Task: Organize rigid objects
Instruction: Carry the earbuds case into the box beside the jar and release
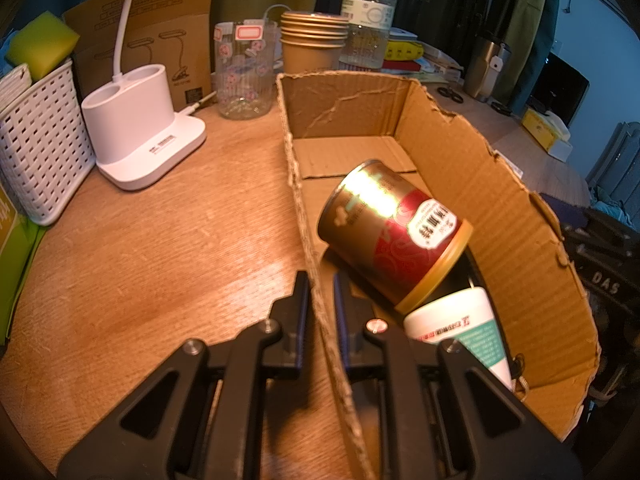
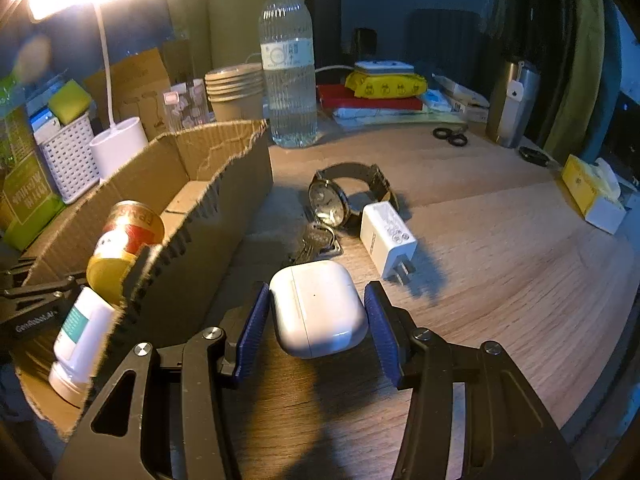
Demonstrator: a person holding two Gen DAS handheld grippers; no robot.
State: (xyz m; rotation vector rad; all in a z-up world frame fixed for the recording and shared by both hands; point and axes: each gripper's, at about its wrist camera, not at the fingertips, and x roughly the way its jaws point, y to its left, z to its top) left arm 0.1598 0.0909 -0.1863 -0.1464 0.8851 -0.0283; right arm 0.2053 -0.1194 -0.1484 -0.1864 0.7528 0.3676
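Blue pads (image 2: 252,328) of the right gripper (image 2: 316,328) sit half open on both sides of the white earbud case (image 2: 318,308), beside the cardboard box (image 2: 224,184). Its long side points away. Left gripper (image 1: 322,312) pinches the box wall.

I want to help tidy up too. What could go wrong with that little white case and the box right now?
The right gripper straddles the white earbud case, which looks smooth and rounded, so it might squirt out when squeezed. The wall charger and keys lie just beyond it and could get bumped. The left gripper pinches the cardboard box by one torn wall; tugging might tear it or tip the tin can.
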